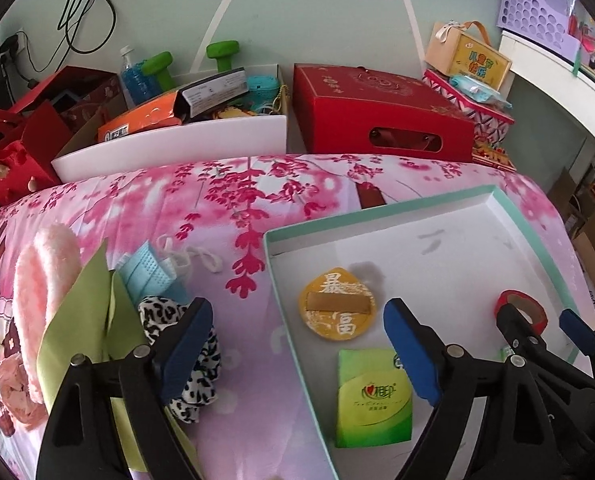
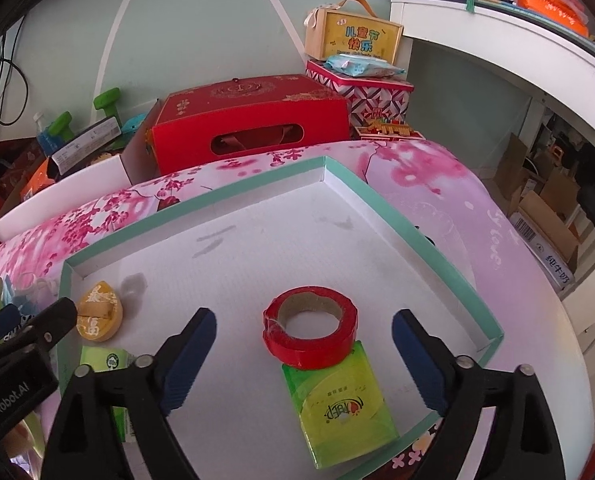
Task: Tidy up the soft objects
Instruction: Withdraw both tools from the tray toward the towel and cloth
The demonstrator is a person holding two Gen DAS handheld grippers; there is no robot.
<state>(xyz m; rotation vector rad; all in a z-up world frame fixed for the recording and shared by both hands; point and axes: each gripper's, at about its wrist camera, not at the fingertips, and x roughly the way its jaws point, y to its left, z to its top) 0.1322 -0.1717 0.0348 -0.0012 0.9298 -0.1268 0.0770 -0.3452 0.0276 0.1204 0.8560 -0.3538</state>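
Observation:
A shallow white tray with a teal rim point(image 1: 377, 212) point(image 2: 193, 208) lies on the pink floral cloth. In it are a yellow round puff point(image 1: 337, 308) point(image 2: 97, 316) and a green tissue pack point(image 1: 373, 400). My left gripper point(image 1: 297, 352) stands open over the tray's left edge, gripping nothing. A red tape roll point(image 2: 309, 332) leans on a second green tissue pack point(image 2: 337, 408); my right gripper point(image 2: 303, 360) is open around them, pads clear of both. Left of the tray lie a leopard scrunchie point(image 1: 203, 376), a blue face mask point(image 1: 149, 270), a pink fluffy piece point(image 1: 45, 276) and a green sheet point(image 1: 77, 320).
Behind the cloth stand a red gift box point(image 1: 377, 116) point(image 2: 249, 120), a white box of clutter point(image 1: 169, 148), green dumbbells point(image 1: 157, 68) and a patterned tin point(image 2: 377, 92). A white desk point(image 2: 497, 52) curves along the right, with cardboard boxes point(image 2: 545, 220) below it.

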